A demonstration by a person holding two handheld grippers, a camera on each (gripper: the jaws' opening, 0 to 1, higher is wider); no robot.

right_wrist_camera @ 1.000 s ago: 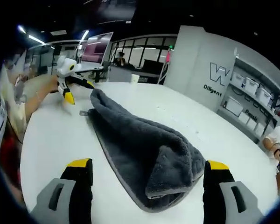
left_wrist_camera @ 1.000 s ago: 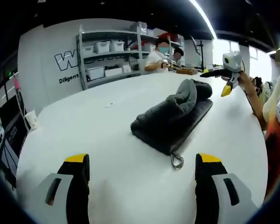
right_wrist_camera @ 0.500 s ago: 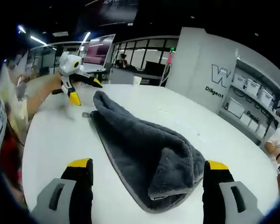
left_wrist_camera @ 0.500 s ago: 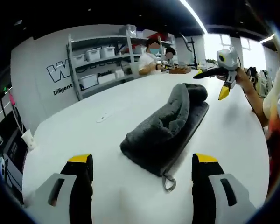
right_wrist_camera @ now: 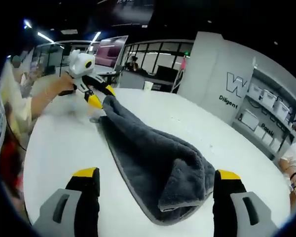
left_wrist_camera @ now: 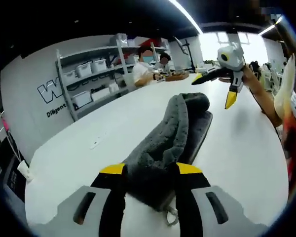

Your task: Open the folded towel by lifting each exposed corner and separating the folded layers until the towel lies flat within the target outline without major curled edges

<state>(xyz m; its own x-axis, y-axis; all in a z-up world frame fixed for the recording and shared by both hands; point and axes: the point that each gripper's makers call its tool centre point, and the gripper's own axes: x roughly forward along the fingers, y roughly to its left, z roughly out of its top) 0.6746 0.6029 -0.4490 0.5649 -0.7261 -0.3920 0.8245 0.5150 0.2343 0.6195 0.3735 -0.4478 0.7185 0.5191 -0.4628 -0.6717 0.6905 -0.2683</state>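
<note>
- Lying folded in a long dark grey bundle, the towel (left_wrist_camera: pixel 175 133) stretches across the white desk (left_wrist_camera: pixel 113 123), running from 6 o'clock up toward 1 o'clock in the left gripper view.
- Left hand-held gripper (left_wrist_camera: pixel 150 170): its yellow-tipped jaws stand close together around the near end of the towel, with pile bulging between them. Whether they actually pinch the cloth, I cannot tell.
- A small hanging loop (left_wrist_camera: pixel 171 217) dangles at the towel's near edge, low between those jaws.
- From the right gripper view, the left hand-held gripper (right_wrist_camera: pixel 101 96) sits at 11 o'clock, its yellow tips right at the far end of the towel (right_wrist_camera: pixel 158 158).
- Right hand-held gripper (right_wrist_camera: pixel 155 177): jaws wide apart, nothing between them but air, with the thick rolled end of the towel ahead of it on the desk (right_wrist_camera: pixel 64 143).
- In the left gripper view the right hand-held gripper (left_wrist_camera: pixel 214 89) hovers at 1 o'clock above the desk, just beyond the towel's far end, jaws spread, held by a bare forearm (left_wrist_camera: pixel 259 96).
- Background: metal shelves (left_wrist_camera: pixel 96 74) with white bins along the wall, and people (left_wrist_camera: pixel 145 66) seated at the far edge of the desk.
</note>
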